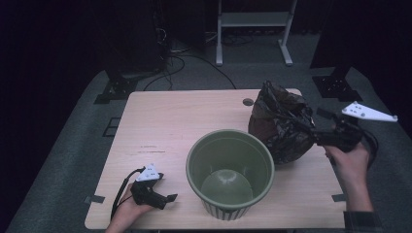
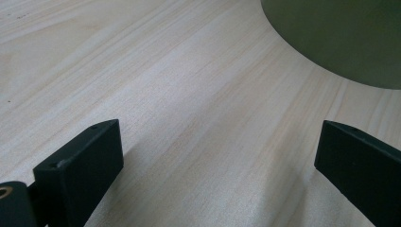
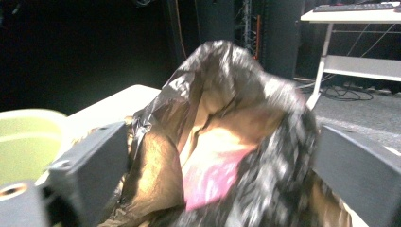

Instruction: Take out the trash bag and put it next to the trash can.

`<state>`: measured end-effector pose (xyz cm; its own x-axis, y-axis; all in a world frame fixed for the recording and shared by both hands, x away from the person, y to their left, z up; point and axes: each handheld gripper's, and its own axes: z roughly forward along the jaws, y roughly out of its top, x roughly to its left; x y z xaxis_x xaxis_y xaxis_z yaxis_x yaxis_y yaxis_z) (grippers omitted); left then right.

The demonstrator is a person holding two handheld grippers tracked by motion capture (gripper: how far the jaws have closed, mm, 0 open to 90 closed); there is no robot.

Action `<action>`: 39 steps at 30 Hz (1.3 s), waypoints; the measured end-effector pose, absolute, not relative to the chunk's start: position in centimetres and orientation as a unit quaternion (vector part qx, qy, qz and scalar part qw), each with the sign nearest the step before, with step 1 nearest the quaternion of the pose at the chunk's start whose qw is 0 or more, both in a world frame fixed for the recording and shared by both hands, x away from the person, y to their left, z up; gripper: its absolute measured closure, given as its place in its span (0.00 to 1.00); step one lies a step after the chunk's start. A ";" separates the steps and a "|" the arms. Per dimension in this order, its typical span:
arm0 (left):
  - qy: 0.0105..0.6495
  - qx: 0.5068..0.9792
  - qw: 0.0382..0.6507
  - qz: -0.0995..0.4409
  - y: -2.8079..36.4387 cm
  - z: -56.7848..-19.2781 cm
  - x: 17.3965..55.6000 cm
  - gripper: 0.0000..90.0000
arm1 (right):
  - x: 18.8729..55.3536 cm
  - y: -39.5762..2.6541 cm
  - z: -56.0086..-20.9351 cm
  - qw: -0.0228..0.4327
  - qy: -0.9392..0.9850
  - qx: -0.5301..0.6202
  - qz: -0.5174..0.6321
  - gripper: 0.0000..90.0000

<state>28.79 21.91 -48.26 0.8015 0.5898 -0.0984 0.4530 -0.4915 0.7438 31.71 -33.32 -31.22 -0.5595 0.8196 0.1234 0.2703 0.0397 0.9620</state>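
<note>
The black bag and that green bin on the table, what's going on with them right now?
A person works at a wooden table with a gripper in each hand. The right gripper is at a crumpled black plastic bag that sits on the table beside an empty green bin. Its jaws stand wide apart with the bag between them, so it is not clamped. The left gripper rests open near the table's front edge, left of the bin, holding nothing.

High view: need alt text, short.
A green bucket stands empty mid-table beside a crumpled dark plastic bag. The right gripper is at the bag, jaws open; the left gripper rests open on the wood near the front edge.
</note>
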 end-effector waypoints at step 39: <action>0.281 0.878 0.367 0.123 21.0 -48.4 28.2 0.00 | 27.5 -32.9 -48.6 0.160 0.823 0.419 0.350 0.00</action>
